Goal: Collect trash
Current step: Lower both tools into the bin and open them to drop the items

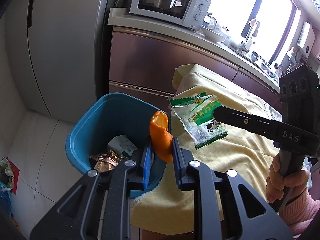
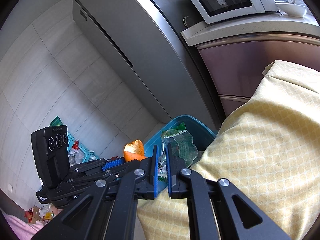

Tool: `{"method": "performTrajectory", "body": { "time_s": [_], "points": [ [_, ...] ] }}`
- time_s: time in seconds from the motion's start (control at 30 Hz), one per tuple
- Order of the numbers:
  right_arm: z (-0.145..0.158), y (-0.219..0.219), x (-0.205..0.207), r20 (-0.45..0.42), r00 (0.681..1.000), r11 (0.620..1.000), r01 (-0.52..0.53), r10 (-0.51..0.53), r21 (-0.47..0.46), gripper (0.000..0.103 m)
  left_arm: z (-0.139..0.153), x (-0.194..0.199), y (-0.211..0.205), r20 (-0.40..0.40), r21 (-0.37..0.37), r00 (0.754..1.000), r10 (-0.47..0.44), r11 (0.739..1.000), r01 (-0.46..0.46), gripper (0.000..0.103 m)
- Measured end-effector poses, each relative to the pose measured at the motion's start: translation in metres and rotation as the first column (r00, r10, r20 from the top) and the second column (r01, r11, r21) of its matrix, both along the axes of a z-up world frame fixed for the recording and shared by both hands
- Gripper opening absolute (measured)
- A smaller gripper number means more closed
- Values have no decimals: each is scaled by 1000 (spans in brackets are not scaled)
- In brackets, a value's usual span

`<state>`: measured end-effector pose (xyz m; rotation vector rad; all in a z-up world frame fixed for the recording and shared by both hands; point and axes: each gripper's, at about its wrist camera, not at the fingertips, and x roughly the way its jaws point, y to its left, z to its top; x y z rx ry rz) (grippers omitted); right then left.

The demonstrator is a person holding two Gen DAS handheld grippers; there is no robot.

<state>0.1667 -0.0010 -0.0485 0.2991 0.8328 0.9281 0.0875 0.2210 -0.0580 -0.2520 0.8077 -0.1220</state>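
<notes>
My left gripper [image 1: 161,146] is shut on a curl of orange peel [image 1: 160,132], held over the near rim of a blue bin [image 1: 84,132]. Several wrappers and a crumpled tissue lie in the bin. My right gripper [image 1: 217,113] is shut on a green and clear snack wrapper [image 1: 197,123], which hangs just right of the bin above the table's edge. In the right wrist view the wrapper [image 2: 180,140] sticks out between the blue pads of the right gripper [image 2: 162,154]. There the orange peel [image 2: 134,150] and the blue bin [image 2: 192,121] show to the left and beyond.
A yellow patterned cloth [image 1: 230,154] covers the table beside the bin. A grey fridge [image 1: 60,40] and a counter with a white microwave [image 1: 170,2] stand behind. Teal baskets with clutter [image 2: 80,152] sit on the tiled floor. A hand in a pink sleeve [image 1: 284,178] grips the right handle.
</notes>
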Motion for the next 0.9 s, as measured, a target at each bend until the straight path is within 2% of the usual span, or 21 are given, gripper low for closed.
{"method": "performTrajectory", "body": {
  "time_s": [0.9],
  "points": [
    [-6,22,3,-17,1000,999,-9,8,-37,6,-12,11,4,-29,2,999,32,999,-32,20]
  ]
}}
